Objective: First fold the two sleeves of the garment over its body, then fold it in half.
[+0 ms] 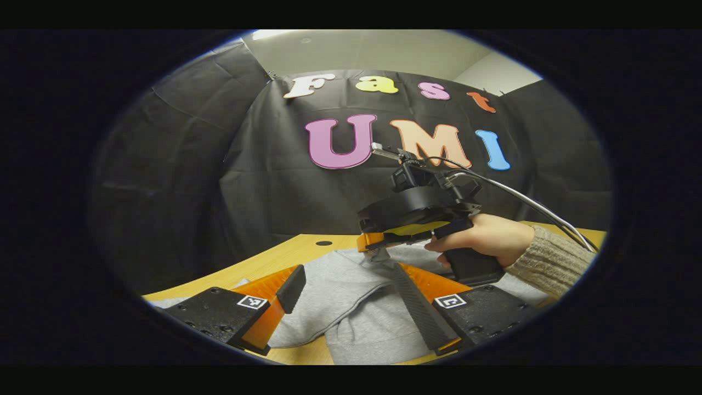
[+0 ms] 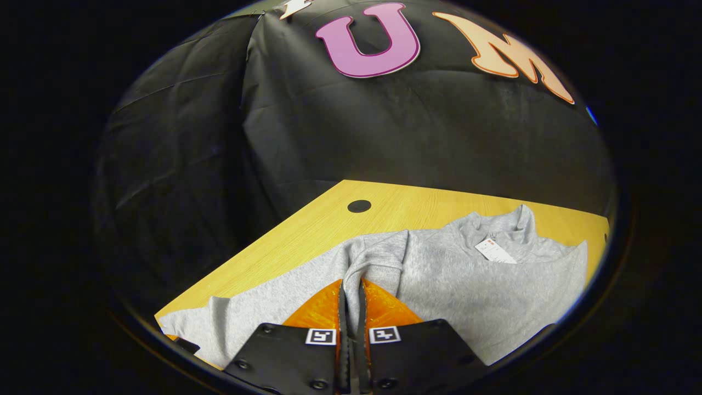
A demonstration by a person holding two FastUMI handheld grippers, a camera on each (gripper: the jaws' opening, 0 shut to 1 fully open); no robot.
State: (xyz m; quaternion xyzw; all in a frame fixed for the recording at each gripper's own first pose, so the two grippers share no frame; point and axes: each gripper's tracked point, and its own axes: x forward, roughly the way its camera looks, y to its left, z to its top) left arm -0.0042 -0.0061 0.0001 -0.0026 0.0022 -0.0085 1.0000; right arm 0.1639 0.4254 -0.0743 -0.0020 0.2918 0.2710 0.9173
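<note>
the grey sweatshirt (image 2: 482,285) lies spread on the yellow tabletop (image 2: 340,225), with a white tag (image 2: 495,250) at its collar. in the left gripper view, the left claw (image 1: 343,299) stands wide open over the cloth and holds nothing. in the right gripper view, the right claw (image 2: 351,307) is closed tight on a sleeve (image 2: 375,260), near the middle of the sweatshirt. a hand (image 1: 485,238) in a knitted sleeve holds the right claw.

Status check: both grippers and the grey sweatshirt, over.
Right gripper shut on sleeve cuff, carrying it over grey sweatshirt. Left gripper open above the fabric. Nothing blocking on table.
</note>
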